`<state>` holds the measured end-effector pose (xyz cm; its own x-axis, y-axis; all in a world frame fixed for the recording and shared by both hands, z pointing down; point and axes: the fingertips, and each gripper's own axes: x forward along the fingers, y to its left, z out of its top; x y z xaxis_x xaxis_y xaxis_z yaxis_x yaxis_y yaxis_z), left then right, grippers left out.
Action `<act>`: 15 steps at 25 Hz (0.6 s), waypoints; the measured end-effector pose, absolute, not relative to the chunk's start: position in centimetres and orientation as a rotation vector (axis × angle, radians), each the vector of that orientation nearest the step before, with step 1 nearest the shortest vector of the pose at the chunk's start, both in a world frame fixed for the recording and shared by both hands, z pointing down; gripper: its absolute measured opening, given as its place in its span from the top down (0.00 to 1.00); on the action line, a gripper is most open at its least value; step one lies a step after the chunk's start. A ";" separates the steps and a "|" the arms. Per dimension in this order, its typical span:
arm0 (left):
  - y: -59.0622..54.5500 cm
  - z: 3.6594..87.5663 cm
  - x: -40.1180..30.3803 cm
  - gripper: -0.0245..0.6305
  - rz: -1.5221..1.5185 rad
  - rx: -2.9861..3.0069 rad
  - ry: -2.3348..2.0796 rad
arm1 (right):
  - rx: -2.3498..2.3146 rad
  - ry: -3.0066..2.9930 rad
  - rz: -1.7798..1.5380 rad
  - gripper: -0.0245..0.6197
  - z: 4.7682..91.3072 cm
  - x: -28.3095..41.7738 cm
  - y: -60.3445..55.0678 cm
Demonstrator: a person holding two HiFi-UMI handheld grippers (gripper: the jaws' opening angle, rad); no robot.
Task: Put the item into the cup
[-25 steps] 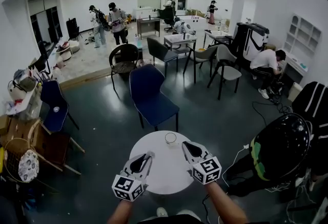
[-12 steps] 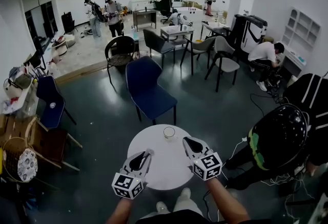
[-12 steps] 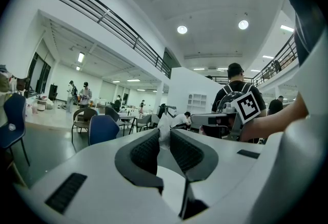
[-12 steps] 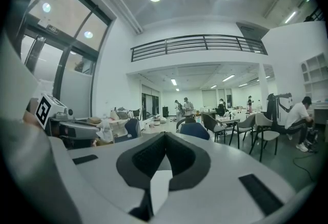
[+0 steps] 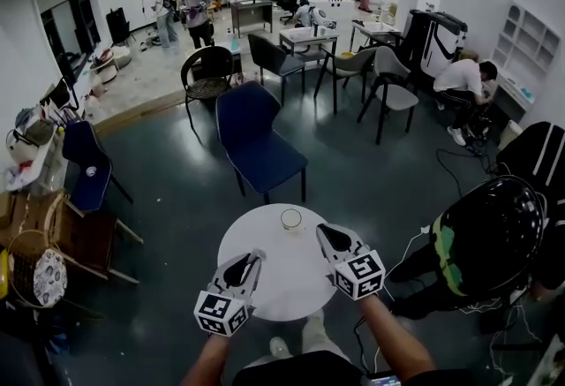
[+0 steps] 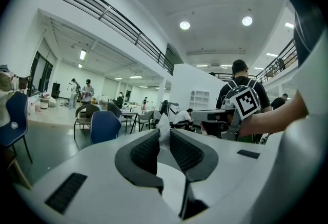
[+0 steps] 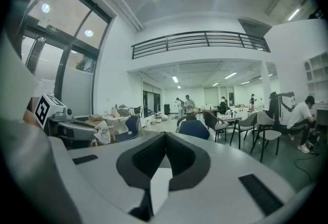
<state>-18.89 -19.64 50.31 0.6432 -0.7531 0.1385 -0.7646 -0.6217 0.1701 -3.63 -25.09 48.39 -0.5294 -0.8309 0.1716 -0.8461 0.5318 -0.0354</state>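
Observation:
A clear glass cup [image 5: 291, 219] stands near the far edge of a round white table [image 5: 282, 280]. My left gripper [image 5: 257, 255] hovers over the table's near left part, shut on a small crumpled white item [image 6: 163, 128] that sticks up past its tips. In the right gripper view the same white item [image 7: 102, 133] hangs from that gripper at the left. My right gripper [image 5: 321, 230] is over the table's right side, just right of the cup, shut with nothing between its pads [image 7: 154, 152].
A blue chair [image 5: 256, 146] stands just beyond the table. A person in dark clothes with a black helmet-like shape [image 5: 481, 238] is close on the right. Cables [image 5: 410, 265] lie on the floor there. More chairs, tables and people fill the back of the hall.
The head view has shifted, so table and cup sit a little higher in the picture. Both grippers hold about the same stance, and the left stays shut on the white item.

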 end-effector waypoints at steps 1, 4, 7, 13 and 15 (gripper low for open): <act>-20.2 50.4 -18.7 0.85 0.088 2.651 -1.244 | 1.447 -2.631 0.169 0.94 48.3 -3.3 -25.8; -21.8 50.9 -17.9 0.85 0.112 2.644 -1.256 | 1.442 -2.639 0.178 0.94 48.5 -2.3 -27.6; -23.4 51.6 -16.7 0.85 0.131 2.638 -1.274 | 1.427 -2.642 0.199 0.94 49.4 -1.1 -29.3; -26.4 53.0 -14.4 0.85 0.173 2.617 -1.276 | 1.407 -2.637 0.243 0.94 51.0 0.6 -32.1; -27.5 53.4 -13.6 0.85 0.185 2.613 -1.272 | 1.403 -2.633 0.259 0.94 51.4 1.3 -33.1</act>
<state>-13.63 -27.54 53.44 0.6154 -0.7591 0.2121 -0.7881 -0.5972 0.1495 1.29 -33.08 51.38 -0.5525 -0.8069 0.2090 -0.8322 0.5483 -0.0827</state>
